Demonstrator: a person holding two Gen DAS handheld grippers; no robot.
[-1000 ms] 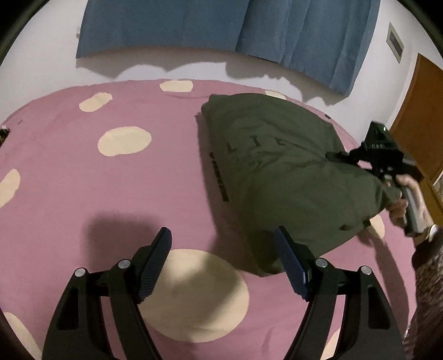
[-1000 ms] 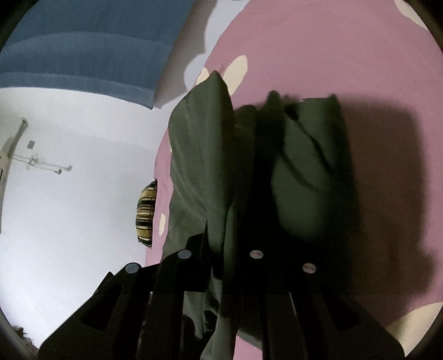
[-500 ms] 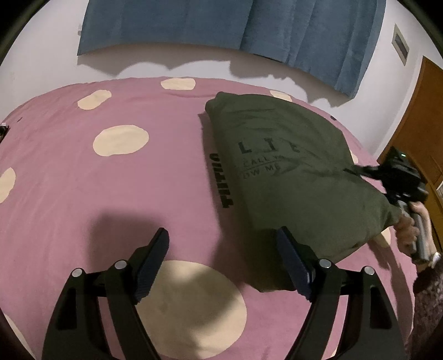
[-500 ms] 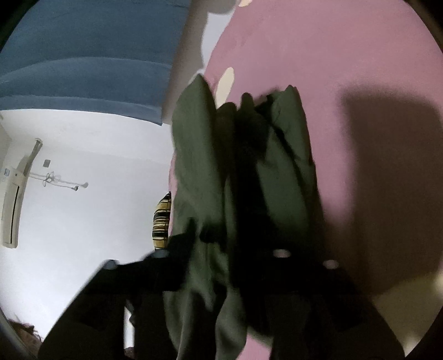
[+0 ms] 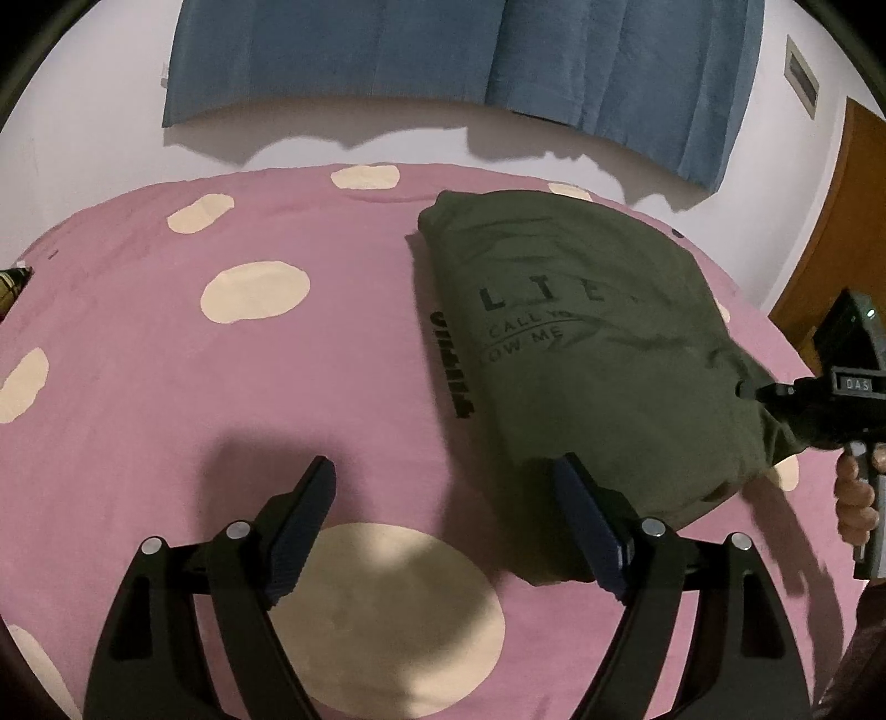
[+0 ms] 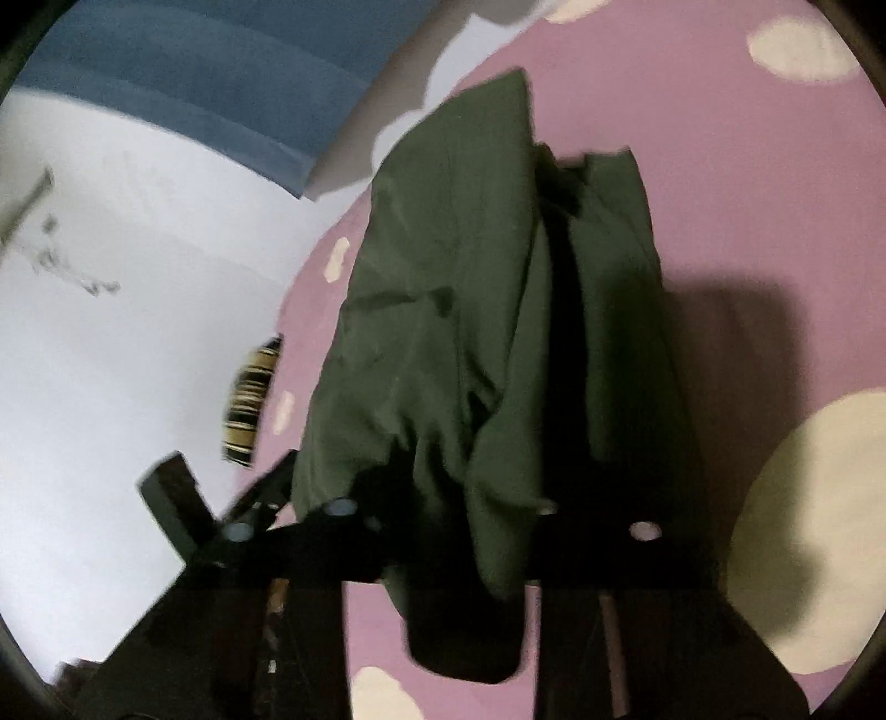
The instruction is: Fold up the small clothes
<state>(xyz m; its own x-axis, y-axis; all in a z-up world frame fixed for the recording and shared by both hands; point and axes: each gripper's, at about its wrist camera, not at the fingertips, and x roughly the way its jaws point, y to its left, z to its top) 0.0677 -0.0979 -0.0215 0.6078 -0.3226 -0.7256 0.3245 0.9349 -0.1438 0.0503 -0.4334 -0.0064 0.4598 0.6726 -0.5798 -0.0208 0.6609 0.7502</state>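
A dark green T-shirt (image 5: 581, 343) with black lettering lies folded on the pink bed cover, right of centre in the left wrist view. My left gripper (image 5: 443, 498) is open and empty, just above the cover beside the shirt's near edge. My right gripper (image 5: 775, 404) is at the shirt's right corner, shut on the cloth and lifting it. In the right wrist view the shirt (image 6: 470, 332) drapes over the right gripper (image 6: 443, 509) and hides its fingertips.
The pink cover with cream spots (image 5: 194, 360) spreads to the left. A blue curtain (image 5: 443, 50) hangs on the white wall behind. A wooden door (image 5: 830, 221) is at the right. A striped object (image 6: 249, 410) sits at the bed's far edge.
My right gripper has pulled the shirt's corner outward to the right, flattening the shirt so its lettering shows. The left gripper has stayed open in about the same place.
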